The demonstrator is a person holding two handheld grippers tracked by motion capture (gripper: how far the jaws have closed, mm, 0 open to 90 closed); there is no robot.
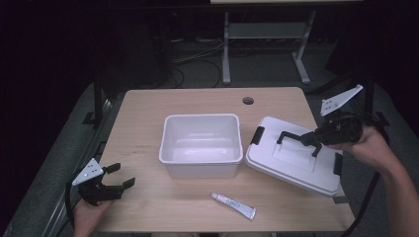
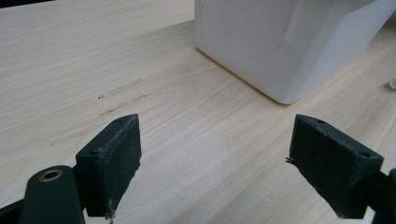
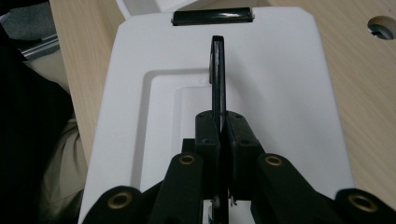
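Note:
An open white bin [image 1: 200,170] stands at the middle of the table. Its white lid [image 1: 291,165] is at the right, with black latches and a black handle [image 1: 296,138] on top. My right gripper [image 1: 312,138] is shut on that handle. In the right gripper view the pads [image 3: 208,135] pinch the thin handle [image 3: 217,70] above the lid [image 3: 280,93]. Whether the lid rests on the table I cannot tell. My left gripper [image 1: 123,174] sits at the front left corner, open with nothing between its fingers. Its own view shows the gripper [image 2: 219,144] over bare wood, facing the bin [image 2: 280,42].
A small silver tube with a white cap [image 1: 233,205] lies near the front edge, between the bin and the lid. A cable hole [image 1: 248,100] is at the back of the table. Bare wood lies left of the bin [image 1: 138,143].

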